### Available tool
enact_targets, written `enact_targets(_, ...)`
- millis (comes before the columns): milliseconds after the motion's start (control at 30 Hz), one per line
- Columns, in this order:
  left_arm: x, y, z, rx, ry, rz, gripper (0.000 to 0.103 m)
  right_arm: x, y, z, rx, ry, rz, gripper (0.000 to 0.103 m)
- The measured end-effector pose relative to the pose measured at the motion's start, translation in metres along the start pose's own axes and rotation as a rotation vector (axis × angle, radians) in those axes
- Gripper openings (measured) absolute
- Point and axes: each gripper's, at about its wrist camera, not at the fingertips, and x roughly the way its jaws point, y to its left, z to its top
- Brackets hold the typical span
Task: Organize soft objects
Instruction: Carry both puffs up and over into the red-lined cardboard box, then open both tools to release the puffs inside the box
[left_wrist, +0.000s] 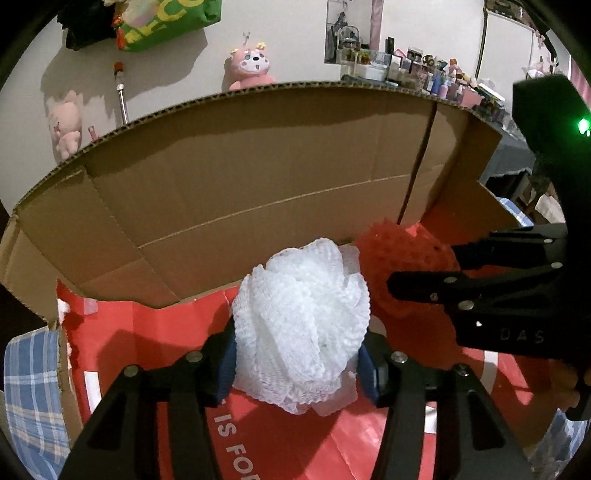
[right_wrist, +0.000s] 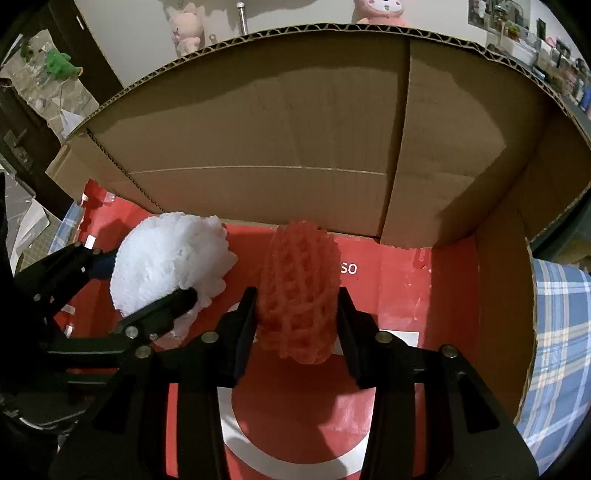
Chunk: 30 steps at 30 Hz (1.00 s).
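Low in the middle of each frame, my left gripper (left_wrist: 299, 363) squeezed a white foam net (left_wrist: 301, 325) and my right gripper (right_wrist: 297, 325) squeezed a red foam net (right_wrist: 297, 288) inside the brown cardboard box (right_wrist: 258, 129); I thought letting go slowly was best.

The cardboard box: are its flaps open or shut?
Open. The cardboard box has its flap standing up, and its red floor shows.

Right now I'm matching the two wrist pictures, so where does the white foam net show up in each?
Left wrist view: the white foam net sits at centre, between the left claw fingers.
Right wrist view: it is at left, gripped by that claw coming in from the left edge.
Shared landmark: the raised cardboard flap behind the net.
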Motion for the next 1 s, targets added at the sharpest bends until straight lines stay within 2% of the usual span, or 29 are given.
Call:
enact_targets(200,-0.002,-0.003,0.0,0.009,-0.007,0.031,0.065,-0.002,0.0,0.0,-0.004,0.008,-0.019,0.044)
enact_targets(267,-0.002,-0.003,0.0,0.017,-0.013,0.04,0.066,-0.002,0.004,0.001,-0.003,0.017,-0.052,0.045)
enact_targets(367,-0.002,-0.003,0.0,0.018,-0.008,0.046,0.069,-0.002,0.006,0.001,-0.011,0.023,-0.074,0.054)
enact_targets(533,-0.006,-0.005,0.0,0.016,-0.019,0.055,0.081,-0.004,0.006,0.003,-0.004,0.018,-0.082,0.057)
enact_targets(633,-0.01,-0.004,-0.002,0.007,-0.033,0.059,0.085,-0.007,0.006,0.004,0.0,0.011,-0.083,0.063)
enact_targets(700,-0.014,-0.005,-0.002,0.001,-0.035,0.051,0.088,-0.012,0.008,0.005,0.004,0.005,-0.084,0.064)
enact_targets(867,-0.035,-0.005,-0.004,-0.008,-0.078,0.056,0.093,-0.032,0.016,0.004,-0.005,-0.025,-0.093,0.065)
enact_targets(933,-0.046,-0.007,-0.006,-0.015,-0.099,0.061,0.097,-0.041,0.016,0.001,-0.002,-0.041,-0.085,0.07)
enact_targets(1000,-0.06,-0.009,-0.007,-0.025,-0.12,0.064,0.099,-0.049,0.018,-0.005,0.0,-0.057,-0.086,0.07)
